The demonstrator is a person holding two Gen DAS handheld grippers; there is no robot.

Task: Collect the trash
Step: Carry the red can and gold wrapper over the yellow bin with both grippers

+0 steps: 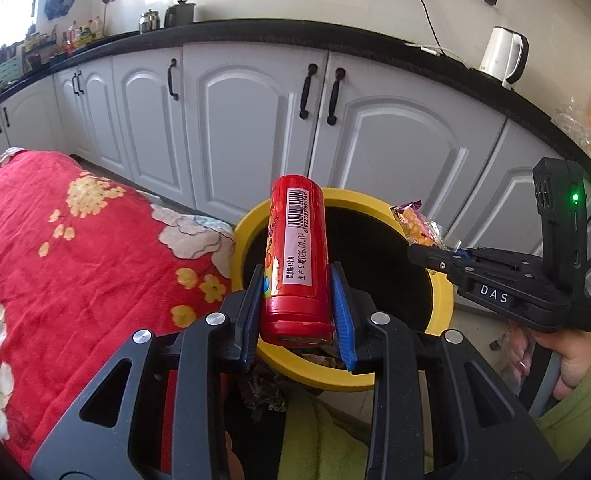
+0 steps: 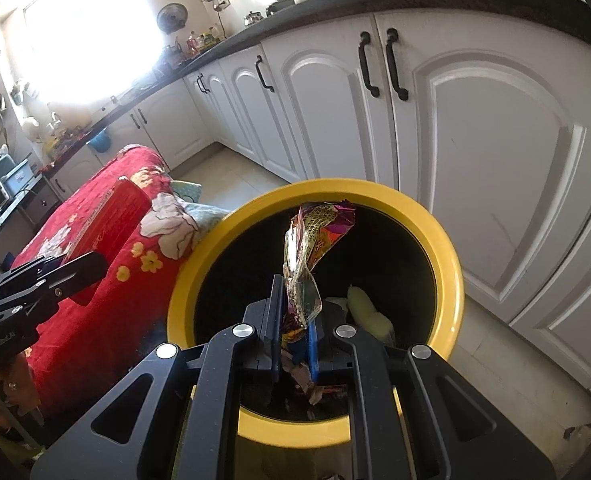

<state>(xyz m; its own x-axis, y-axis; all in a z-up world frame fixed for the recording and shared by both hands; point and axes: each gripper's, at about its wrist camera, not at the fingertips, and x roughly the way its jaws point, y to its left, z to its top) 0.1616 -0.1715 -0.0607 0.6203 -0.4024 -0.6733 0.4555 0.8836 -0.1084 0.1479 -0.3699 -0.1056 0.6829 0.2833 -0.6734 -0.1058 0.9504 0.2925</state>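
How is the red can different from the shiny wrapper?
The red can is a stiff, smooth cylinder; the shiny wrapper is thin, crumpled and floppy. The can is plain red with a barcode; the wrapper is many-coloured. Both are clamped in jaws above the yellow bin.

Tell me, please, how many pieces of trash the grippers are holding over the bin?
2: a red tube in the left gripper, and a crumpled wrapper in the right gripper, both above the yellow-rimmed bin.

White kettle (image 1: 502,56) on black countertop (image 1: 279,31); floral red blanket (image 1: 75,264).
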